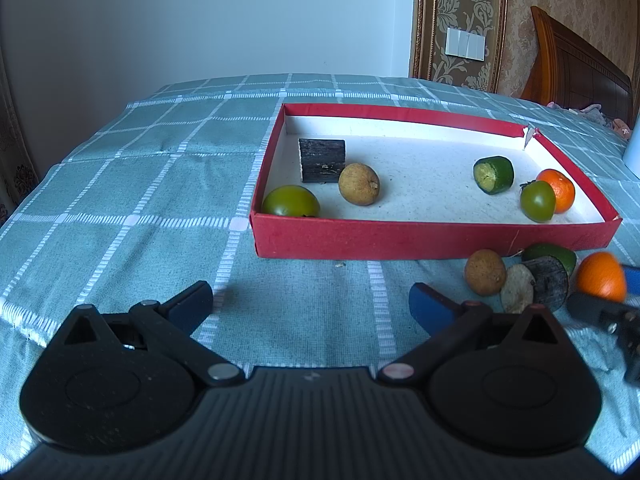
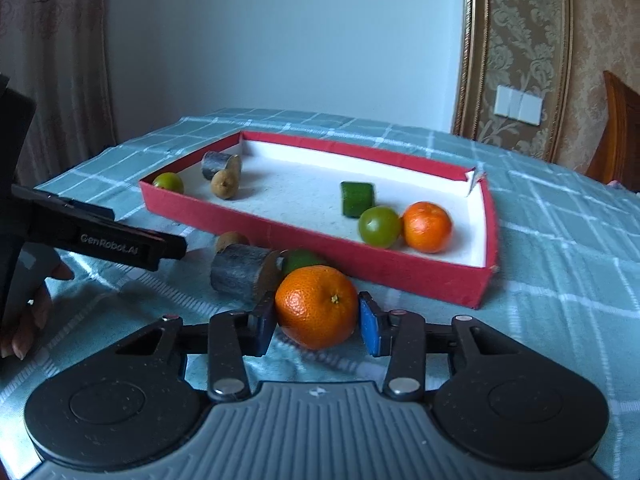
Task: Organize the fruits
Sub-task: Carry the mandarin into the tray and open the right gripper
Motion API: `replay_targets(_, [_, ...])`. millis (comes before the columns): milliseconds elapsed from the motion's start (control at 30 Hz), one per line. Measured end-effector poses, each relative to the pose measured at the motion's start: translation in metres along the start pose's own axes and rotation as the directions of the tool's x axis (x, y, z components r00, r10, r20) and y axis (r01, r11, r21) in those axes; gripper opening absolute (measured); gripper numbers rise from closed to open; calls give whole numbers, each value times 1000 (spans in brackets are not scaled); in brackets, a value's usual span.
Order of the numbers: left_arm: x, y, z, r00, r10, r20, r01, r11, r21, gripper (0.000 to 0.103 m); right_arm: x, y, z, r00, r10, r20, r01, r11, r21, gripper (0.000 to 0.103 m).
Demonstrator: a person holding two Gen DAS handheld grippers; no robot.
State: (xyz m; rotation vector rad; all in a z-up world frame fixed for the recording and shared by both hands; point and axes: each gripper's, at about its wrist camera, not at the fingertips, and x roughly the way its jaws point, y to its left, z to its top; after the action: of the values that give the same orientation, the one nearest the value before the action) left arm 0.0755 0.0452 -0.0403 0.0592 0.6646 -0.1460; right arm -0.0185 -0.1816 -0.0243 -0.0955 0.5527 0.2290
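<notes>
Right gripper (image 2: 318,322): pads on both sides of orange (image 2: 316,306), clamped on it, on cloth (image 2: 560,280) just in front of red box (image 2: 400,272). Left gripper (image 1: 312,300): jaws wide apart, nothing between, above cloth. Box holds second orange (image 2: 426,226), green fruits, brown fruit, dark log piece.

Beyond the right tongs (image 2: 318,322), a round green fruit (image 2: 302,261) sat half hidden behind the orange mandarin (image 2: 317,306). The brown longan (image 2: 230,239) farther left was blurred, mostly hidden by the dark sugarcane stub (image 2: 242,276).
</notes>
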Motion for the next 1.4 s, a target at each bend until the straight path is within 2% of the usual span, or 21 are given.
replay_targets(267, [0,0,0,1000,0,0,0,1000,0,103,-10,-28,20,995,-66,73,64,997,33,42])
replay_targets(633, [0,0,0,1000,0,0,0,1000,0,103,22,-70,51,986,-138,93,130,988,85,42])
replay_targets(900, [0,0,0,1000,0,0,0,1000,0,103,69,-87,72,984,-167,57,162,983,81,42])
replay_targets(1200, [0,0,0,1000,0,0,0,1000,0,103,111,-100,81,990,-136,-30,138,983,123,42])
replay_targets(1400, [0,0,0,1000,0,0,0,1000,0,103,124,-104,82,990,-123,-65,131,982,138,42])
